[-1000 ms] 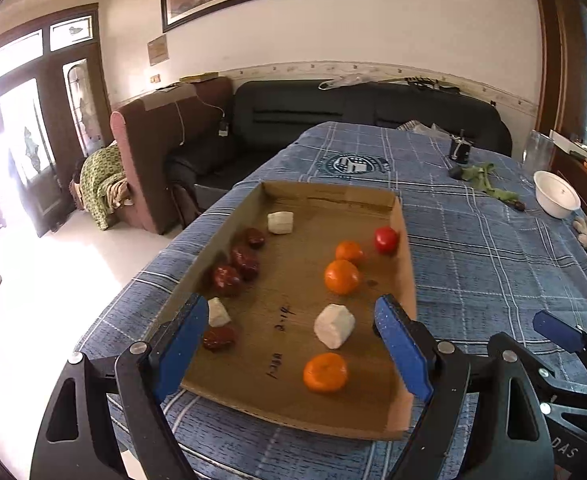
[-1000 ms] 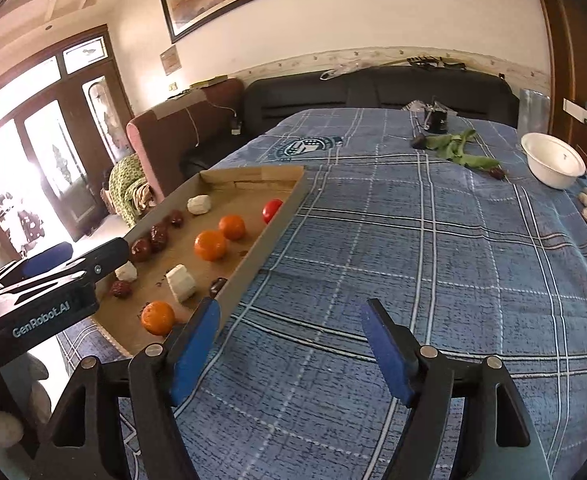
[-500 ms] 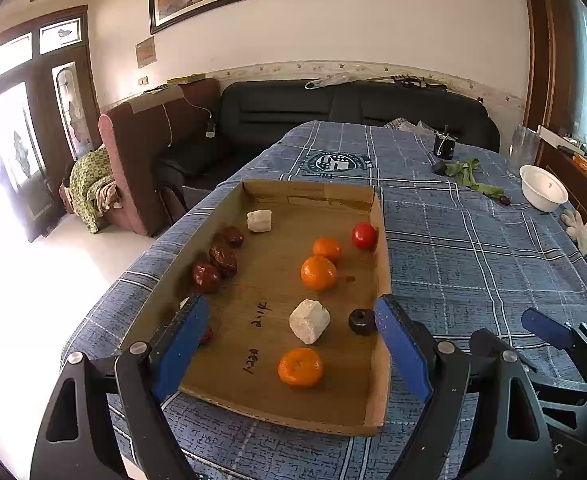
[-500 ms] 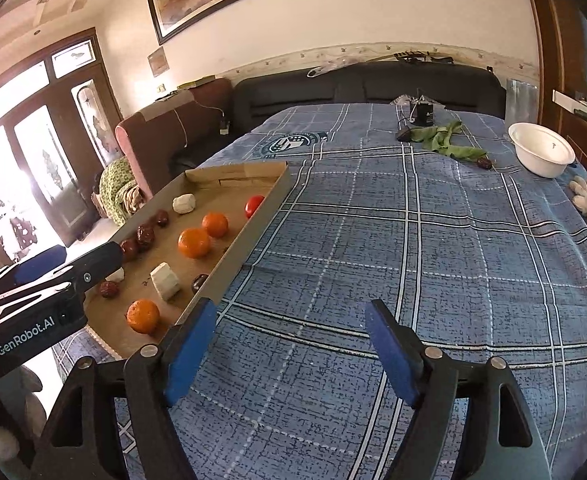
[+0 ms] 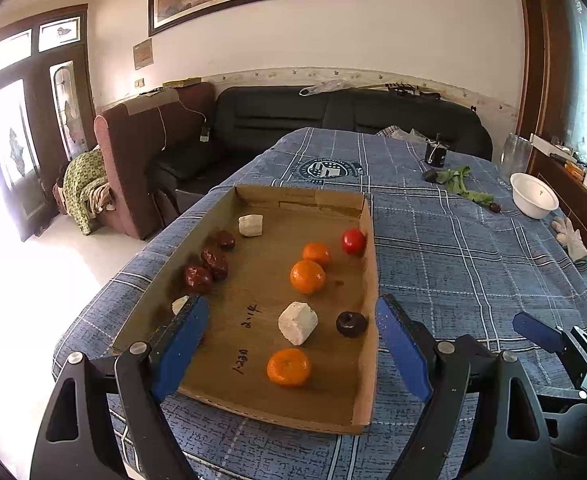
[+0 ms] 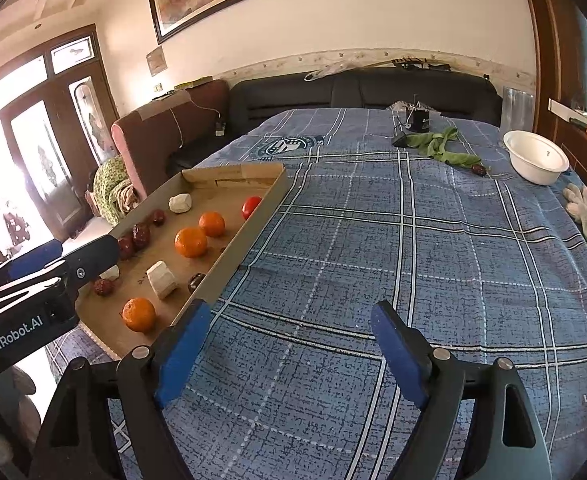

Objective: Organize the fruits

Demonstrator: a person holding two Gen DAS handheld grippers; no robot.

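holding oranges [image 5: 307, 277], a tomato [image 5: 353, 241], dates [image 5: 214, 258], cardboard tray [image 5: 369, 280], both tongs [image 5: 291, 344] [image 6: 289, 344] spread, empty

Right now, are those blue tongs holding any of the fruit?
No. Both the left tongs and right tongs gape open and empty; the fruit lies loose in the cardboard tray.

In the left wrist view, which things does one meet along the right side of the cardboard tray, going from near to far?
Nearest orange → white block → large orange → small orange → red tomato.
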